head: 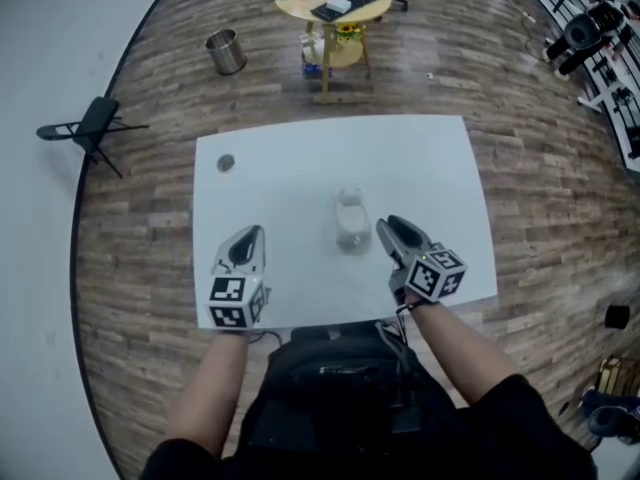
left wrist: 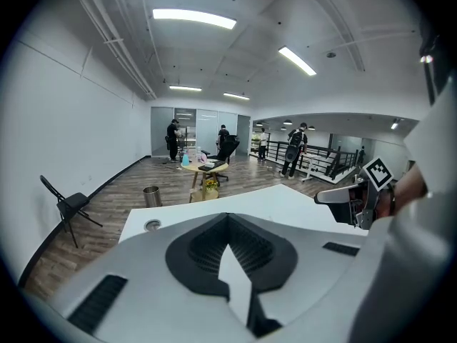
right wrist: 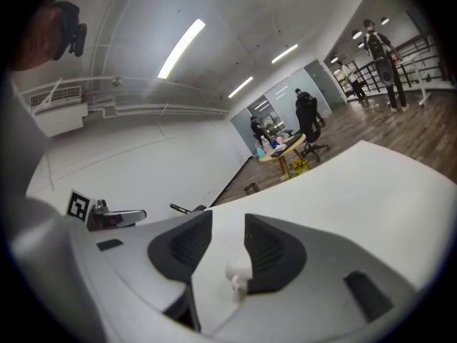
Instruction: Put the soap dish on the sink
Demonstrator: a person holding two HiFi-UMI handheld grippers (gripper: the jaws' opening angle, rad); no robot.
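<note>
A small pale soap dish (head: 350, 220) rests near the middle of the white table top (head: 290, 158). A round drain-like hole (head: 225, 163) (left wrist: 152, 225) lies in the top's far left corner. My left gripper (head: 250, 236) (left wrist: 228, 219) hovers over the near left part of the table, its tips together and nothing between them. My right gripper (head: 392, 230) (right wrist: 228, 224) sits just right of the dish, jaws slightly apart and holding nothing. From the left gripper view, the right gripper (left wrist: 353, 197) shows at the right. The dish itself cannot be made out in either gripper view.
Beyond the table stand a round wooden side table (head: 332, 10) with several items, a metal bin (head: 227, 51) and a black folding chair (head: 92, 126). Equipment racks (head: 600, 38) line the far right. Several people (left wrist: 294, 148) stand at the far end of the room.
</note>
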